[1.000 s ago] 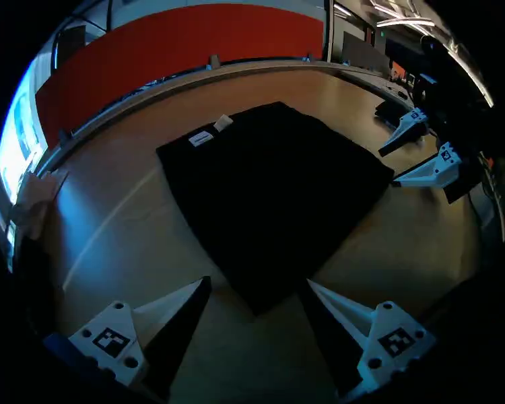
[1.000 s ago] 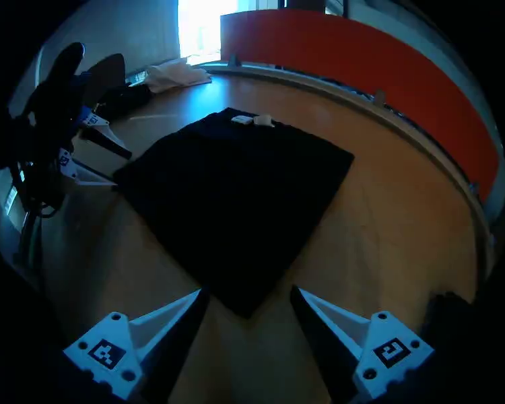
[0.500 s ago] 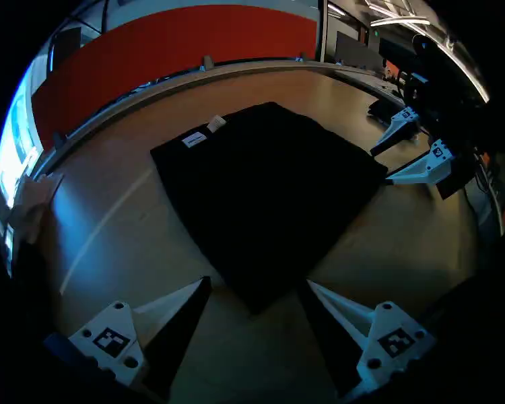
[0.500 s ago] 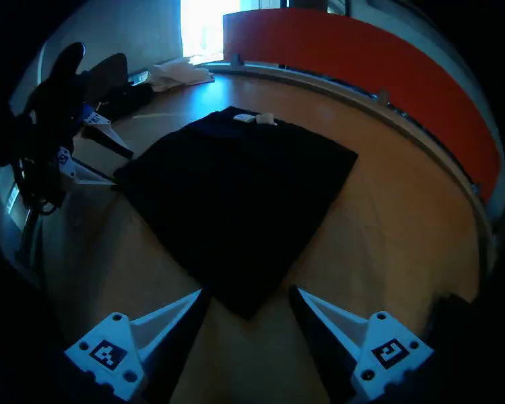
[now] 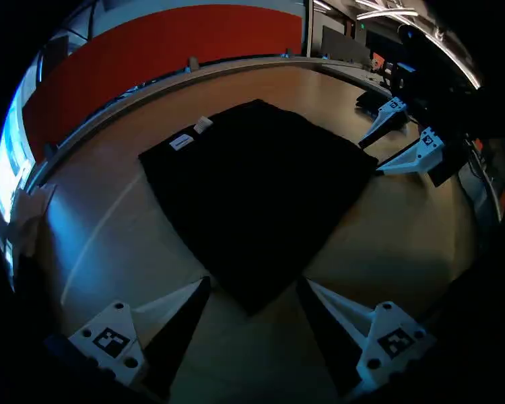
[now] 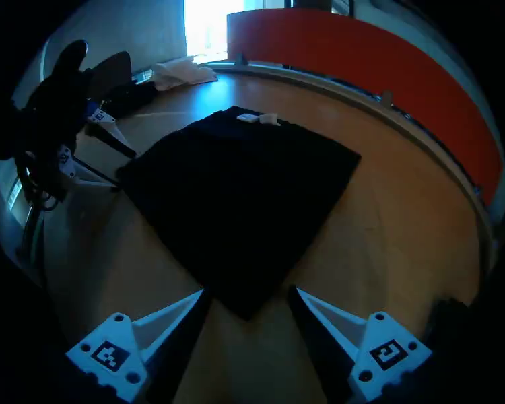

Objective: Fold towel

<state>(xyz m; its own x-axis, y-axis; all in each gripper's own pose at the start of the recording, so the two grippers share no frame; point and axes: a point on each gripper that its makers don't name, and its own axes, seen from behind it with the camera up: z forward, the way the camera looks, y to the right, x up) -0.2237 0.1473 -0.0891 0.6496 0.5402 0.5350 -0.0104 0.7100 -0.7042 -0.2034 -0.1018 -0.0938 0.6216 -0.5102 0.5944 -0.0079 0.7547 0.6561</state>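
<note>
A black towel (image 5: 259, 188) lies flat on the wooden table (image 5: 118, 222), folded to a rough square, with two white tags (image 5: 181, 141) at its far corner. In the left gripper view my left gripper (image 5: 252, 296) is open, its fingers astride the towel's near corner. The right gripper (image 5: 380, 151) shows there at the towel's right corner. In the right gripper view the towel (image 6: 242, 195) points a corner between the fingers of my open right gripper (image 6: 247, 303). The left gripper (image 6: 114, 165), held by a dark-gloved hand, sits at the towel's left corner.
An orange partition wall (image 5: 165, 47) runs along the table's far edge (image 6: 400, 114). A crumpled pale cloth (image 6: 182, 71) lies at the table's far end near a bright window. Bare wood (image 6: 400, 222) surrounds the towel on all sides.
Both grippers have crept slightly closer to their towel corners. The towel itself lies as before, and both grippers stay open.
</note>
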